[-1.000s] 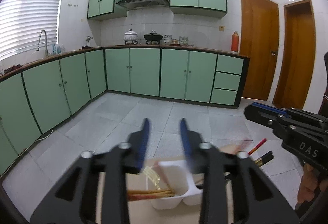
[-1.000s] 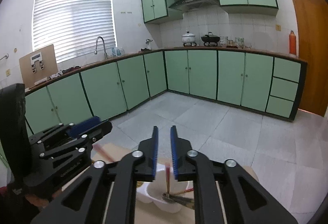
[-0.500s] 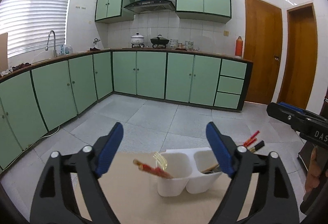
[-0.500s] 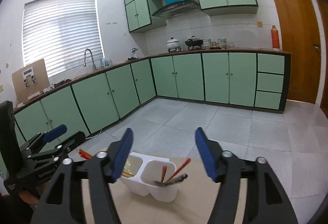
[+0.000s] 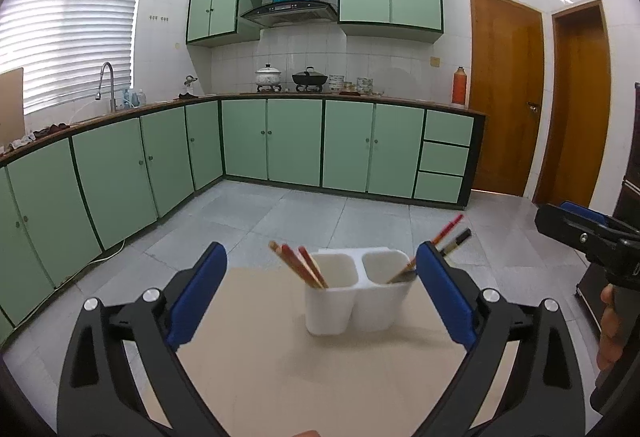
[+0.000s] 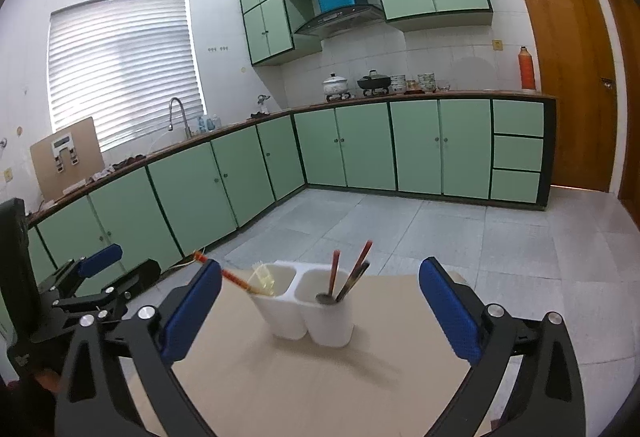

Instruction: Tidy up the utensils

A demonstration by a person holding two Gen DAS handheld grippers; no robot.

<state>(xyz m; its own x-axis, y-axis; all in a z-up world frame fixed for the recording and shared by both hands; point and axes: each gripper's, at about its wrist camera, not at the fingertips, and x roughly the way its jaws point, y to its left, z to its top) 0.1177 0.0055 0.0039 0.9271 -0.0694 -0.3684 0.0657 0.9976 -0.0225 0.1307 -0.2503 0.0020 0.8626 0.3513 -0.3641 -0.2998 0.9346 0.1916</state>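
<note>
A white two-compartment utensil holder (image 5: 356, 301) stands on a beige table (image 5: 320, 377); it also shows in the right wrist view (image 6: 308, 313). Its left compartment holds red-brown chopsticks (image 5: 298, 265) and a clear plastic fork (image 6: 264, 279). Its right compartment holds a spoon and dark and red utensils (image 6: 352, 273). My left gripper (image 5: 320, 297) is open and empty, drawn back from the holder. My right gripper (image 6: 320, 309) is open and empty, also back from the holder. The right gripper appears at the right edge of the left wrist view (image 5: 588, 233).
Green cabinets (image 5: 280, 141) line the far and left walls across a grey tiled floor. Two wooden doors (image 5: 504, 93) stand at the right. The table's far edge lies just behind the holder.
Both grippers opened wide, let go of utensils into the holder, and drew back and up from it. The chopsticks now stand in the left compartment.
</note>
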